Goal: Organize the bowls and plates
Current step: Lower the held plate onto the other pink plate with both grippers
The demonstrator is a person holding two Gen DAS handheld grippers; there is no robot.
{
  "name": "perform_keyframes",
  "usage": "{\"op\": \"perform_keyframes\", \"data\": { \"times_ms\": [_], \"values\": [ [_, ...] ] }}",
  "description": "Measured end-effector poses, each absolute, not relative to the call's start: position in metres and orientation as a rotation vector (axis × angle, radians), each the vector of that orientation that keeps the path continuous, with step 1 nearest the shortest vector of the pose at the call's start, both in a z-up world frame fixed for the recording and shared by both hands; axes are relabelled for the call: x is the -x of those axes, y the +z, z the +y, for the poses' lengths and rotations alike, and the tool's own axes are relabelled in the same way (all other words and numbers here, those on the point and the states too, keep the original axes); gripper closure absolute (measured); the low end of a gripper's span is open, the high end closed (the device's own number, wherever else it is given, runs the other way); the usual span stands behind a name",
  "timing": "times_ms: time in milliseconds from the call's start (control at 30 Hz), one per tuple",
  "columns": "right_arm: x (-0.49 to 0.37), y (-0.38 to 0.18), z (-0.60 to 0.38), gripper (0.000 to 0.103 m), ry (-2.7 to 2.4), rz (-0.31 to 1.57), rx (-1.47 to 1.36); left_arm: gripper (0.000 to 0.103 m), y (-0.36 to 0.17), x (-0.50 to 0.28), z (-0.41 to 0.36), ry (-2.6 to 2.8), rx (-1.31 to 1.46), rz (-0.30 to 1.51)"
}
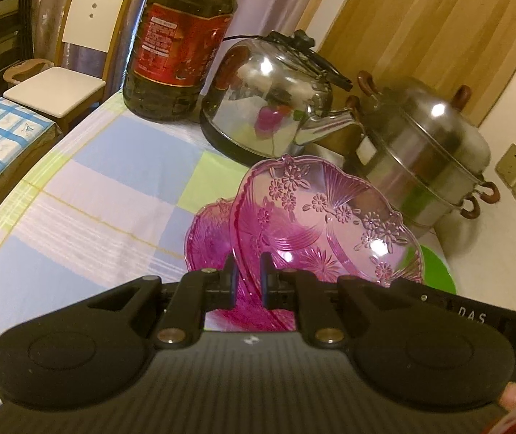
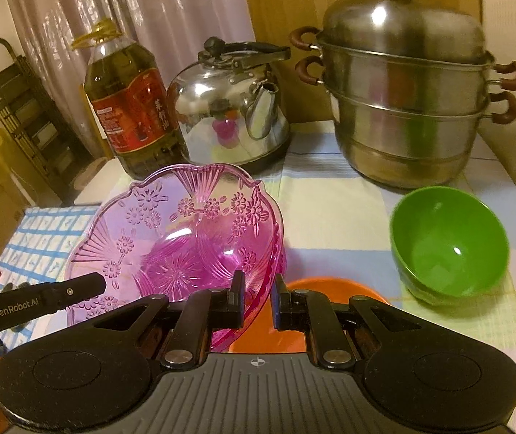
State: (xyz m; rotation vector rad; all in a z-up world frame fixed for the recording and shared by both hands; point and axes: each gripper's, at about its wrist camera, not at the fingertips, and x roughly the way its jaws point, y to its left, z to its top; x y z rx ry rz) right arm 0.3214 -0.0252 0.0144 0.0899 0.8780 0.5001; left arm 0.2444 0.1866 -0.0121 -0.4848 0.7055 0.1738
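Left gripper: fingers pinching the near rim of a pink bowl, which is held tilted above the surface.
Right gripper: fingers pinching the opposite rim of the same pink bowl.
Second pink bowl: directly beneath the held one, partly hidden; whether the two touch cannot be told.
Orange bowl: just below the right fingers, mostly hidden.
Green bowl: upright on the checked cloth, right of the pink one, apart from it.
Steamer: lidded, two tiers, behind the green bowl.
Kettle: steel, beside the steamer.
Oil bottle: red label, left of the kettle.
Chair: white seat, beyond the surface's far edge.
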Motion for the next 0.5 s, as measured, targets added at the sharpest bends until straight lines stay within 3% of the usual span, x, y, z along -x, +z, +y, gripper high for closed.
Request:
{"op": "perform_keyframes", "data": {
  "times_ms": [500],
  "values": [
    [-0.379, -0.024, 0.009, 0.088, 0.545, 0.947, -0.002, 0.092, -0.057, -0.29, 0.216, 0.183, 0.53, 0.752]
  ]
}}
